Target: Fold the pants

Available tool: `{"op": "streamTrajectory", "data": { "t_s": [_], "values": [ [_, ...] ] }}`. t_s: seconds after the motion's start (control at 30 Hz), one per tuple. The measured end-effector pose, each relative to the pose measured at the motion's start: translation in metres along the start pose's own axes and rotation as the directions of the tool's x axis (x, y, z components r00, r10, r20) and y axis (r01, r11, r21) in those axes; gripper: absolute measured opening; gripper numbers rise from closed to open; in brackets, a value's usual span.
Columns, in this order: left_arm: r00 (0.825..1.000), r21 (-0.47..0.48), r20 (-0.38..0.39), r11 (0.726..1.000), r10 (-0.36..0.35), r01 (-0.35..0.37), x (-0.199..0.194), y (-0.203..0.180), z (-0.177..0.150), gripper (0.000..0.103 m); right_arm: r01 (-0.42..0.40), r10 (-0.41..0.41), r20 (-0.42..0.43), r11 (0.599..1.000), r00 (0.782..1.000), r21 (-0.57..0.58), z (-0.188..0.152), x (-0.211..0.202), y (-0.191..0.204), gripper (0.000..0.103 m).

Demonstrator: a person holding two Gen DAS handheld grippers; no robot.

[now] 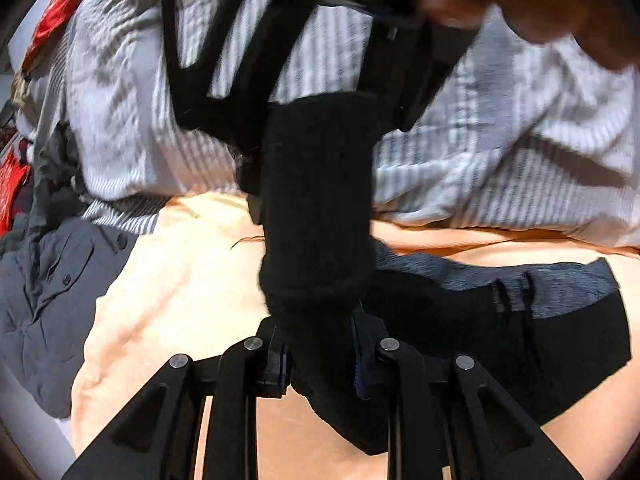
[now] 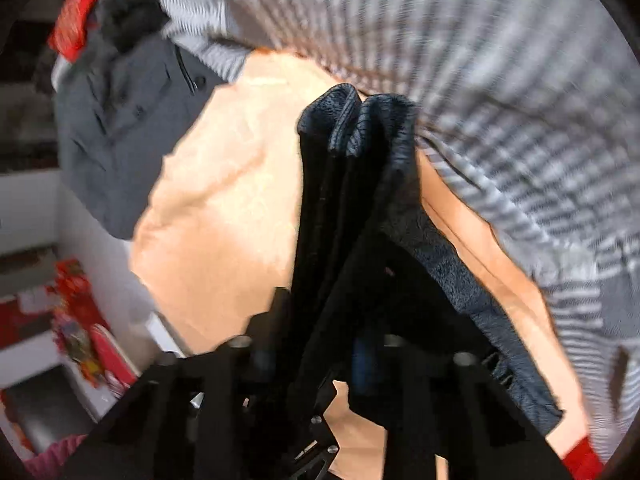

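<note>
Over the peach sheet [image 1: 168,280] of a bed, the dark pants [image 1: 320,208] hang bunched between both tools, with one flatter part lying on the sheet to the right. The left gripper [image 1: 322,354] is narrow and clamped on a thick roll of the black fabric, which rises straight up from its fingers. In the right wrist view, the right gripper [image 2: 320,332] has its jaws drawn in around several gathered layers of the pants [image 2: 352,184]; blur hides the pads, but the cloth runs right between them, so it looks held. A striped duvet [image 1: 500,128] lies crumpled behind, and a grey buttoned shirt [image 1: 52,280] sits on the sheet's left side.

The risk here is the bunching: each gripper seems to hold a wad rather than a clean edge, so layers may slip out unevenly and the fold come down twisted. The hanging cloth could also drag onto the duvet or catch the shirt.
</note>
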State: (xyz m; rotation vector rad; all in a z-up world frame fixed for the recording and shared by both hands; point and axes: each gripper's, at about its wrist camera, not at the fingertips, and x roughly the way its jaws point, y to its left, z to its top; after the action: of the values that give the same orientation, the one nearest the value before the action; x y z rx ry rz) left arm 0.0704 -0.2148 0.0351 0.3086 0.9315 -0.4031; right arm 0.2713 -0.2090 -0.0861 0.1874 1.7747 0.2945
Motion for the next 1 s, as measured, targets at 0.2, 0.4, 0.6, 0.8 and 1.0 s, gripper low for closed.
{"op": "streamTrajectory", "data": {
  "t_s": [0.2,0.4,0.6,0.8,1.0],
  "values": [
    [0.998,0.091,0.031,0.995,-0.053,0.05,-0.028,-0.046,0.008,0.024,-0.138,0.128,0.163,0.989,0.978,0.056,-0.06,-0.042,-0.047,0.025],
    [0.991,0.206,0.053,0.973,-0.119,0.105,-0.059,-0.111,0.011,0.024,-0.311,0.253,0.33,0.941,0.909,0.134,-0.134,-0.08,-0.111,0.024],
    [0.983,0.332,0.02,0.928,-0.184,0.167,-0.076,-0.184,0.0,0.024,-0.424,0.298,0.473,0.887,0.829,0.184,-0.226,-0.1,-0.183,0.024],
    [0.977,0.432,-0.04,0.878,-0.208,0.205,-0.076,-0.253,-0.021,0.024,-0.529,0.324,0.567,0.814,0.757,0.241,-0.308,-0.088,-0.249,0.024],
    [0.98,0.523,-0.093,0.828,-0.177,0.2,-0.059,-0.305,-0.049,0.024,-0.612,0.336,0.63,0.738,0.7,0.286,-0.357,-0.058,-0.301,0.024]
  ]
}}
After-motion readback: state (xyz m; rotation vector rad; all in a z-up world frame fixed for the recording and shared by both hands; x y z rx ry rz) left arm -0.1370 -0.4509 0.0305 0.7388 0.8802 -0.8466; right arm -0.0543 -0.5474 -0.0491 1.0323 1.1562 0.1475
